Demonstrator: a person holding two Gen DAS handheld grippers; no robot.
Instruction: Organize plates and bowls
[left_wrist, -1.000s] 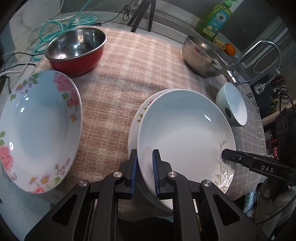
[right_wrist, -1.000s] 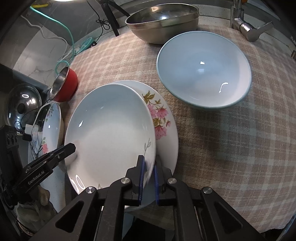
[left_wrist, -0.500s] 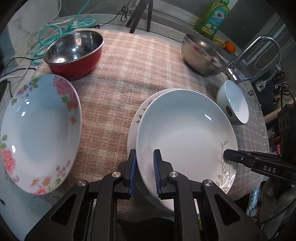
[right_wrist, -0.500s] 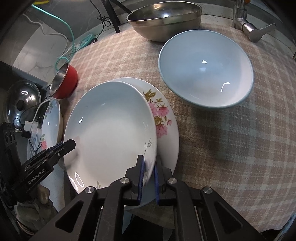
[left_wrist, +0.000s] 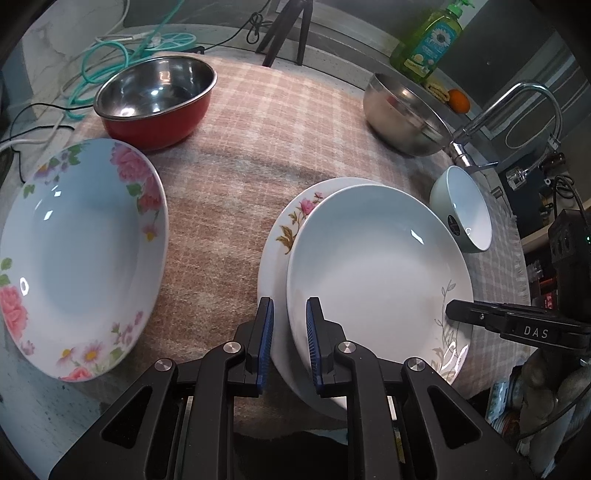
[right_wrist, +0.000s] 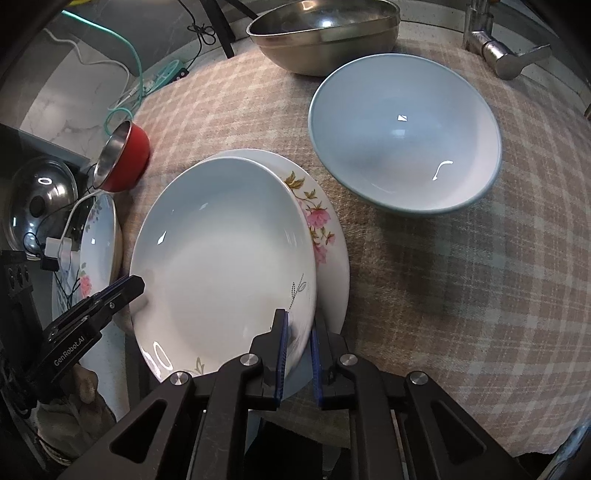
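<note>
A white deep plate with a grey leaf motif (left_wrist: 376, 273) (right_wrist: 225, 258) sits over a flat plate with pink flowers (left_wrist: 291, 221) (right_wrist: 325, 236) on the plaid cloth. My left gripper (left_wrist: 290, 332) straddles the white plate's near rim with a visible gap on the left pad. My right gripper (right_wrist: 298, 343) straddles the opposite rim, its jaws a little apart around it. A rose-rimmed deep plate (left_wrist: 77, 254) (right_wrist: 98, 236) lies to the left.
A red steel bowl (left_wrist: 155, 99) (right_wrist: 122, 158) stands at the back left, a large steel bowl (left_wrist: 402, 114) (right_wrist: 321, 33) at the back, a pale blue bowl (left_wrist: 465, 210) (right_wrist: 402, 140) near the tap (left_wrist: 517, 110). Cables and a tripod (left_wrist: 284, 29) lie beyond the cloth.
Both grippers' jaws have widened slightly around the white plate's rim. The white plate has settled lower on the flowered plate; the flowered rim shows more.
</note>
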